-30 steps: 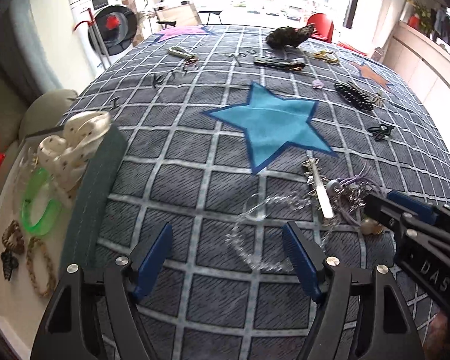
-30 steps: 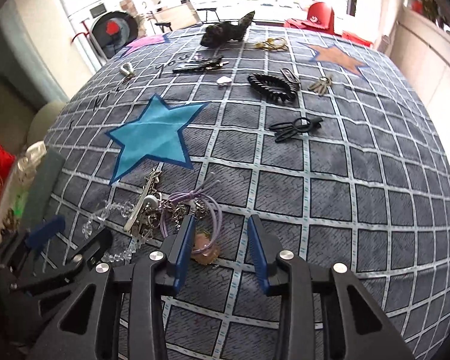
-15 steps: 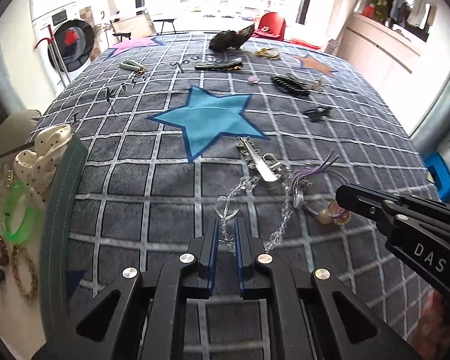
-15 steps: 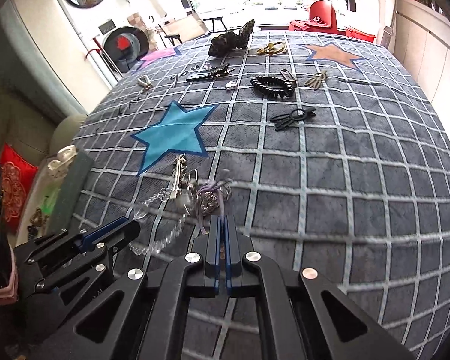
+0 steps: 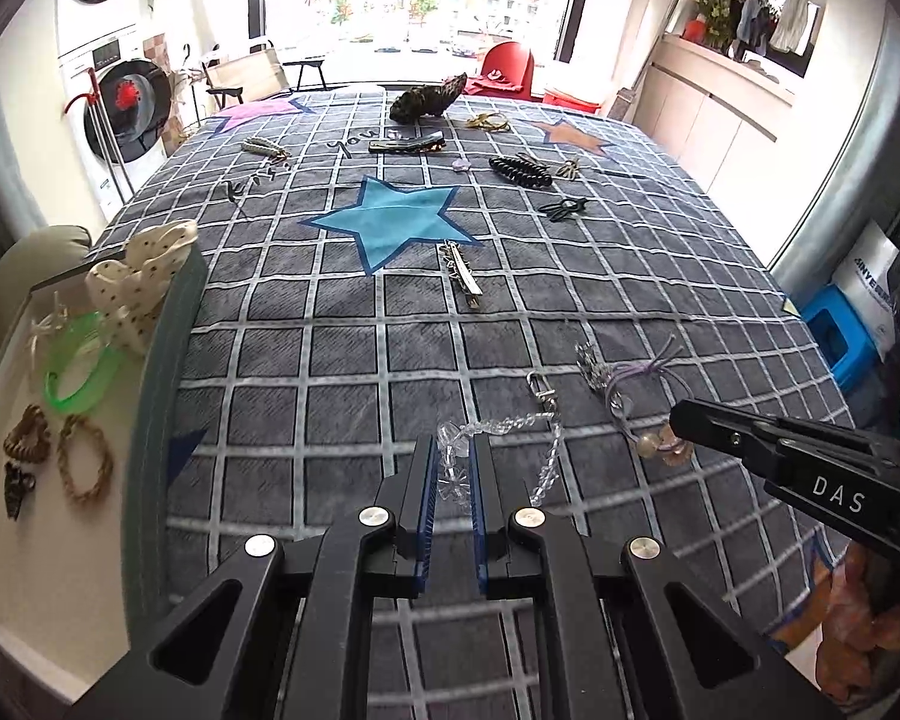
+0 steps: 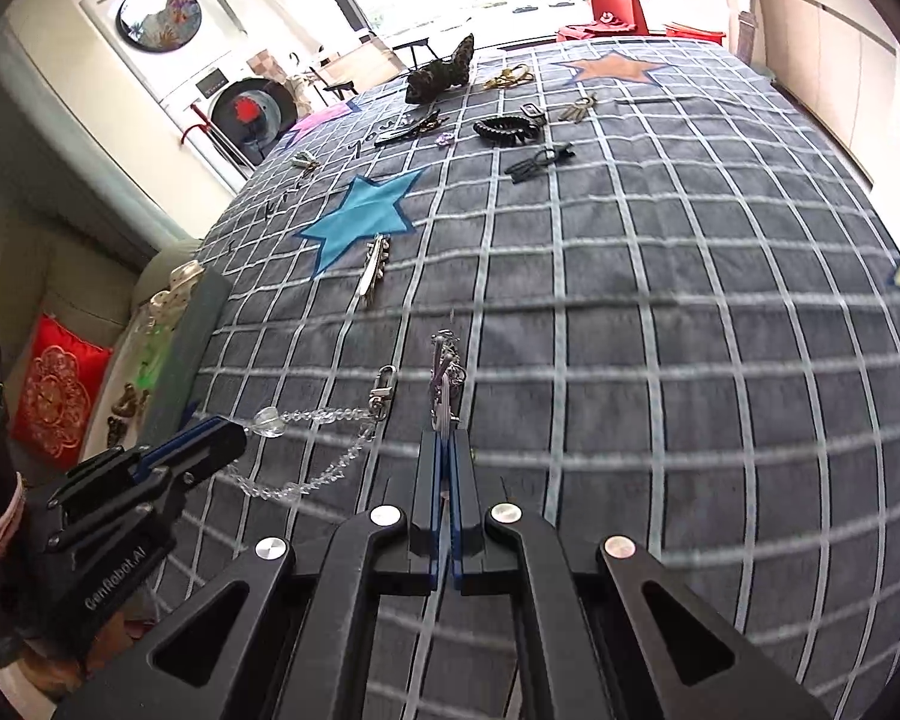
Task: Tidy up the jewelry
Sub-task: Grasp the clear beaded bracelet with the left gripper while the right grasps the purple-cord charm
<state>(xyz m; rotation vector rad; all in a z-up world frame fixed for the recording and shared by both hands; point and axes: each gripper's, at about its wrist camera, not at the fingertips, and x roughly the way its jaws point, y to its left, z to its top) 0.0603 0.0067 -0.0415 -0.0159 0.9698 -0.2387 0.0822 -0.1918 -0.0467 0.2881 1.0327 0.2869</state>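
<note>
My left gripper [image 5: 450, 468] has its jaws clenched on the clear bead chain [image 5: 498, 426], pinching it near a heart-shaped bead; the rest of the chain loops off to the right, ending in a metal clasp [image 5: 543, 390]. My right gripper [image 6: 447, 456] is clamped tight on the purple cord bracelet [image 6: 444, 384], whose charms stretch away from the fingertips. In the left wrist view the bracelet [image 5: 630, 384] sits just right of the chain, apart from it.

Landmark: the blue star [image 5: 396, 219] on the grey checked cloth [image 5: 630, 276].
- Silver hair clip [image 5: 462, 276]: just nearside of the star, touching its lower point.
- Chain and bracelet: further nearside, well apart from the star.
- Black coil hair tie [image 5: 519, 171] and black clip [image 5: 564, 207]: right of the star.
- Long dark barrette [image 5: 408, 146] and dark claw clip [image 5: 429, 102]: beyond the star.
- White tray [image 5: 6, 396]: well left of the star, holding a green bangle [image 5: 78, 369], a spotted bow [image 5: 141, 273] and a braided ring [image 5: 84, 465].
</note>
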